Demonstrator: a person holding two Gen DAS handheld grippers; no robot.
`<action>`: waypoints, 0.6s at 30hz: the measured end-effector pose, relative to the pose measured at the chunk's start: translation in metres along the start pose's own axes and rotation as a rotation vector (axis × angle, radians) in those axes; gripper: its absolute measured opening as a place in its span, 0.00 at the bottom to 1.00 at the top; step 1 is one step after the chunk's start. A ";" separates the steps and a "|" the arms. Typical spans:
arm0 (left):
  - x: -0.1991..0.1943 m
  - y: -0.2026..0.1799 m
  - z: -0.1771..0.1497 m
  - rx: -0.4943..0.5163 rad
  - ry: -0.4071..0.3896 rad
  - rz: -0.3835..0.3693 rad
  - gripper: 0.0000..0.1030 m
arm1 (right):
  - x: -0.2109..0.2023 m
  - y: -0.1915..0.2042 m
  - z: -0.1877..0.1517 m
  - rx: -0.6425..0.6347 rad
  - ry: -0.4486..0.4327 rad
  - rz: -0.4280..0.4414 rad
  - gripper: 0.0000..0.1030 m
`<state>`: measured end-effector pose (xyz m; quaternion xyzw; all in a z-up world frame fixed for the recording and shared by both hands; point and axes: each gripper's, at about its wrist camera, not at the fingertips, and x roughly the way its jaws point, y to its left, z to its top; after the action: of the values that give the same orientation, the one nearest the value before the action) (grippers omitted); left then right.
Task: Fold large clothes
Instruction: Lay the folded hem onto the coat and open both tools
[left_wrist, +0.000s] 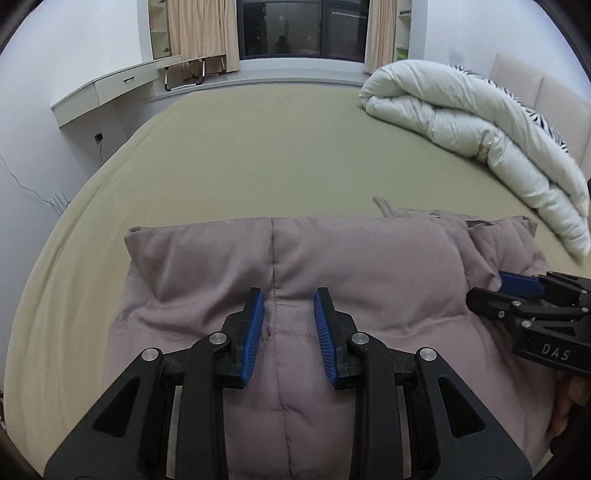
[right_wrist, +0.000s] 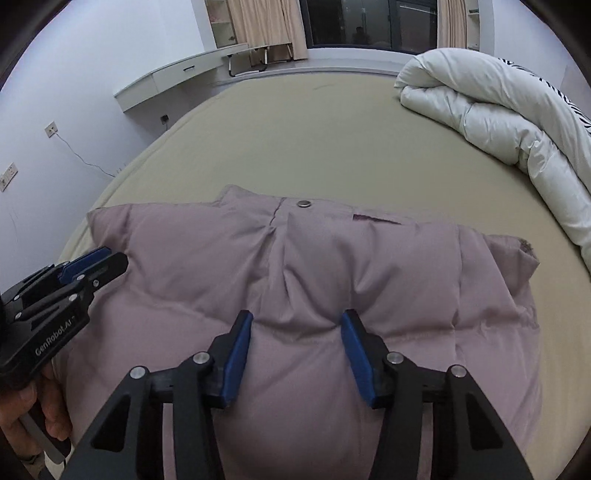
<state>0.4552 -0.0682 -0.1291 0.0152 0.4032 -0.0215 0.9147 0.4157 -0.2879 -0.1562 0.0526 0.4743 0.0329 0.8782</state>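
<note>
Mauve quilted puffer jacket (left_wrist: 369, 266) lies folded into a thick block on the near part of an olive-green bed sheet (left_wrist: 258, 155). Left wrist view: left gripper (left_wrist: 289, 306) is tilted down over the jacket's near middle, its blue-padded fingers (left_wrist: 255, 332) apart with a stitched seam and puffy fabric between them; pads are not squeezing the cloth, so released. Right gripper (left_wrist: 496, 286) shows at the right edge, its tips against the jacket's right side, a bare hand (left_wrist: 570, 402) below it. Rolled white duvet with a zebra-print side (left_wrist: 480, 129) sits far right on the bed, well apart from the jacket. Beige curtains (left_wrist: 199, 33) and a dark window (left_wrist: 303, 26) at the far wall, a white wall shelf (left_wrist: 110, 92) far left.

Right wrist view: the jacket fills the near centre, a round metal snap button (right_wrist: 304, 203) at its far edge. Right gripper (right_wrist: 297, 321) sits over a bulge of fabric, fingers (right_wrist: 354, 350) spread wider, pads beside the bulge and not clamping, so released. Left gripper (right_wrist: 110, 258) enters at the left edge, next to the jacket's left side; from here I cannot tell its jaw gap. A hand (right_wrist: 48, 398) holds its handle. Duvet far right, shelf far left.
</note>
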 end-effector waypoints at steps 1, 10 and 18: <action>0.012 -0.002 0.003 0.005 0.000 0.010 0.26 | 0.009 -0.005 0.005 0.021 0.009 0.008 0.52; 0.090 0.005 0.004 -0.054 0.042 -0.010 0.26 | 0.048 -0.020 0.013 0.045 -0.042 0.010 0.55; 0.116 0.023 -0.009 -0.064 0.051 -0.021 0.26 | 0.058 -0.020 0.005 0.042 -0.071 0.020 0.55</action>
<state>0.5278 -0.0477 -0.2204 -0.0179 0.4270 -0.0178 0.9039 0.4519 -0.3020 -0.2043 0.0768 0.4427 0.0297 0.8929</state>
